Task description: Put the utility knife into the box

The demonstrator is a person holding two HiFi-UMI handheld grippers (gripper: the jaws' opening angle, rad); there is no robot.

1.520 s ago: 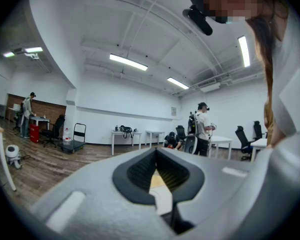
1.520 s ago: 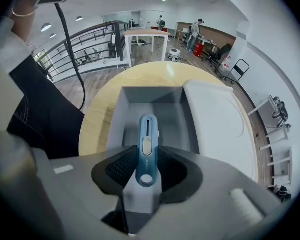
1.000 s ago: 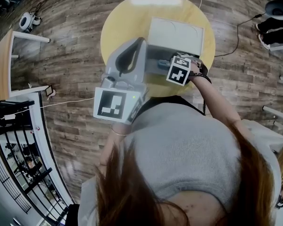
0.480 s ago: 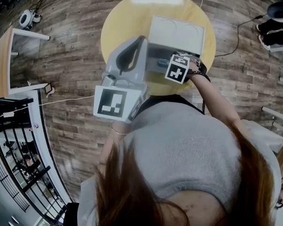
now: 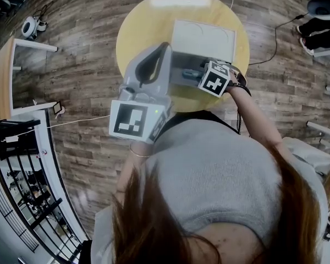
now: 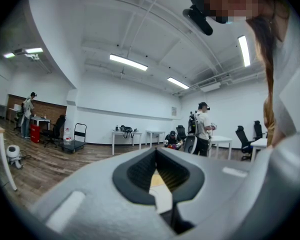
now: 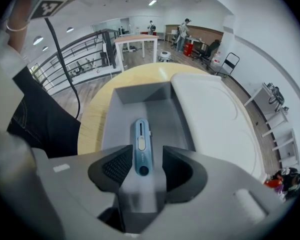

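The blue utility knife (image 7: 141, 145) lies flat on the bottom of the grey box (image 7: 140, 93). It runs lengthwise along the box, roughly midway between the two long walls. The right claw (image 7: 142, 165) points steeply down into the box and straddles the end of the knife that has a round hole. Its jaws have just been opening and stand wide, with a clear gap between each black pad and the knife's sides, so nothing is gripped. The marker cube (image 5: 214, 80) on this claw hangs over the box's corner nearest the person, on the right.

The white lid (image 7: 210, 114) is open and lies flat just beside the box, along one of its long sides. The box sits on a round yellow bench (image 5: 140, 29), toward the side nearer the person.

The left claw (image 5: 166, 47) is held level at the box's left side in the head view, its tips reaching the box's near left corner. Its jaws are closed tip to tip with nothing between them. Only a bit of the bench and the box shows through the hollow behind the tips. A wood-plank floor (image 5: 77, 87) lies around the bench.
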